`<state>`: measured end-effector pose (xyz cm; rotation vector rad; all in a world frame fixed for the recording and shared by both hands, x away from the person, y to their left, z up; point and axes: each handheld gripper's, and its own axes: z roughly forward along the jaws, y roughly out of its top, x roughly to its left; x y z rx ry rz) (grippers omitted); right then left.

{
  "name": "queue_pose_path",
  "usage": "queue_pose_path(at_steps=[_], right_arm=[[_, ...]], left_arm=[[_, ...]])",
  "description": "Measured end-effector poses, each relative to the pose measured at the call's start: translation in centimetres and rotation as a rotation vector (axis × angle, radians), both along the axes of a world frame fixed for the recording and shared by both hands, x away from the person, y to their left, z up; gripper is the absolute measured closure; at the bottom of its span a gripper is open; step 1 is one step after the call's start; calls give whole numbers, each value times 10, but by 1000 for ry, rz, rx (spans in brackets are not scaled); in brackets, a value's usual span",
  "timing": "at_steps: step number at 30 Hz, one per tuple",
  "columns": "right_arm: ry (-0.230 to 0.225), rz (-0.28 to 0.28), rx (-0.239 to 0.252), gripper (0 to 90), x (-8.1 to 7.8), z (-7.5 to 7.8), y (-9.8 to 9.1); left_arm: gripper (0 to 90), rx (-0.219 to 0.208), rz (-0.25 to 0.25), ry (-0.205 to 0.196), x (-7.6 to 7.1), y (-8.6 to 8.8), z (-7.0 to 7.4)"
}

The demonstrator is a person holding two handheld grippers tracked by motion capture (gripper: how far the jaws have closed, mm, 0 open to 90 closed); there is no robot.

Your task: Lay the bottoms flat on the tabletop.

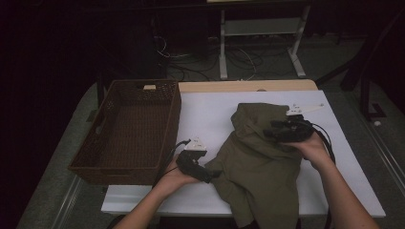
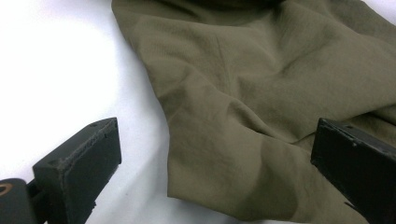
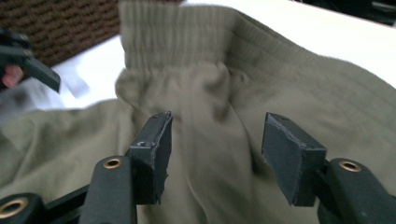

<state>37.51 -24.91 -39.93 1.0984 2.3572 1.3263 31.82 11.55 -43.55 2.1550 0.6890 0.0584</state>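
Note:
An olive-green garment (image 1: pixel 260 157) lies crumpled on the white table top (image 1: pixel 205 114), and its lower end hangs over the near edge. My left gripper (image 1: pixel 215 175) rests at the garment's left edge. In the left gripper view its jaws (image 2: pixel 215 140) stand wide open, with a fold of the cloth (image 2: pixel 261 93) lying between them, untouched by the pads. My right gripper (image 1: pixel 270 130) hovers over the bunched upper part. Its jaws (image 3: pixel 217 135) are apart and empty in the right gripper view, above the fabric just below the ribbed elastic waistband (image 3: pixel 173 42).
A dark brown woven basket (image 1: pixel 119 167) stands empty on the table's left side, close to my left hand; its weave (image 3: pixel 60 23) also appears in the right gripper view. Cables and a white stand's legs (image 1: pixel 296 57) lie on the floor beyond the far edge.

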Motion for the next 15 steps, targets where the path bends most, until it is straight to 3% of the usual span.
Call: queue_pose_path(at_steps=[10,15], right_arm=[[1,-143,3,366,-29,-12,-52],[1,-177,14,355,-45,-16,-69]], left_arm=[[92,-20,15,-4,0,0,2],[161,-29,28,-11,1,-2,3]])
